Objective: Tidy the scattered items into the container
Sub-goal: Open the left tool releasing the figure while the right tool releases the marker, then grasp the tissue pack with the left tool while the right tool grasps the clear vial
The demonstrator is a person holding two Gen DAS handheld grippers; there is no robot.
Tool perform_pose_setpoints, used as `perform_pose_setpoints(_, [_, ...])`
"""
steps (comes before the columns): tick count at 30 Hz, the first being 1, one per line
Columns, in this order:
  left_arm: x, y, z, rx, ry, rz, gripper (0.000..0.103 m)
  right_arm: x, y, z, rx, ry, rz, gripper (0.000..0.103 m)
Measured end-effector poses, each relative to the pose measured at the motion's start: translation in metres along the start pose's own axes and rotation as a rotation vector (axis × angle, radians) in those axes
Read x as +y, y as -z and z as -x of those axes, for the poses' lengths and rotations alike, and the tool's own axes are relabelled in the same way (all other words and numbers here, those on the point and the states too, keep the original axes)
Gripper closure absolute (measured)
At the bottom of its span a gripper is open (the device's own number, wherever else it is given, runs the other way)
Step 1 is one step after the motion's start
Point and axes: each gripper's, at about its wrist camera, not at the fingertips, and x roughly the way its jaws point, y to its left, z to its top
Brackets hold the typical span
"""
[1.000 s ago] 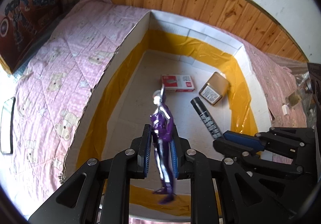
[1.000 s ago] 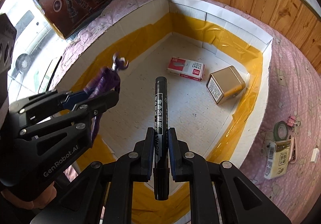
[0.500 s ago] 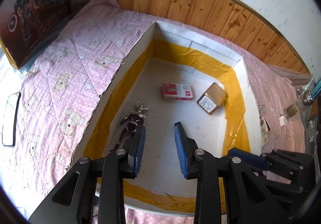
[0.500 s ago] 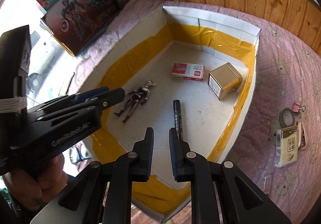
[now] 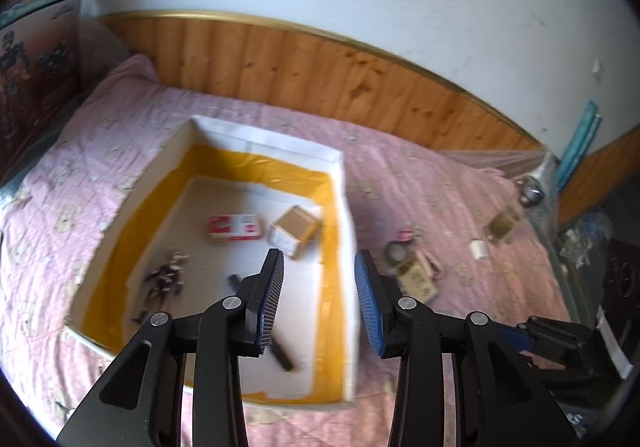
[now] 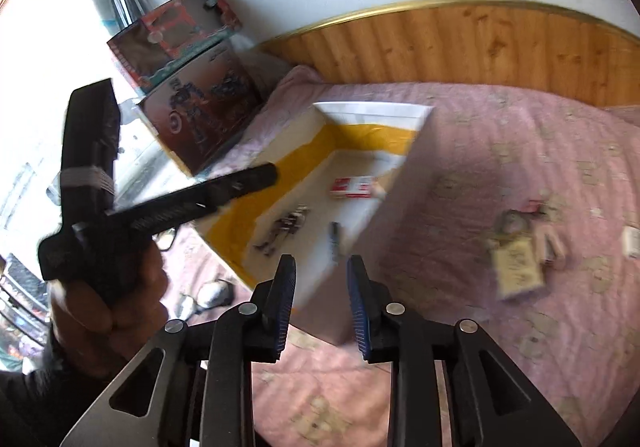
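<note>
Released marker [image 5: 280, 353] (boxed) below left tool [image 5: 319, 301]

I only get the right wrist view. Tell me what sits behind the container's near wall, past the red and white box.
Observer: A tan tin lies on the floor of the container, just right of the red and white box.
Operator: Now report the left gripper's jaws. I see it only side-on.
Observer: The left gripper is open. Its jaws have just been opening, and nothing is between them.
Operator: Check the bed beyond my right edge.
Observer: A small brass-coloured item lies there on the pink quilt. It is too blurred to name.
</note>
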Motion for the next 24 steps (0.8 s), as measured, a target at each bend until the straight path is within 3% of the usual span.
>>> perform_pose_setpoints(5, [-0.038, 0.01, -0.009, 0.038, 0.125, -0.019, 0.059, -0.05, 0.038, 0.02, 0.025, 0.096, -0.092, 0.074])
perform_pose_setpoints(10, [-0.075, 0.024, -0.036, 0.142, 0.237, 0.003, 0.054, -0.075, 0.068, 0.012, 0.072, 0.139, -0.128, 0.074])
perform_pose_setpoints(13, [-0.09, 0.032, -0.059, 0.21, 0.267, 0.025, 0.052, -0.078, 0.083, -0.001, 0.095, 0.176, -0.097, 0.062])
perform_pose_setpoints(17, [-0.105, 0.039, -0.101, 0.301, 0.274, 0.064, 0.049, -0.083, 0.097, -0.018, 0.115, 0.212, -0.052, 0.056])
perform_pose_setpoints(24, [-0.108, 0.047, -0.172, 0.396, 0.2, 0.104, 0.041, -0.093, 0.099, -0.041, 0.117, 0.257, 0.047, 0.053])
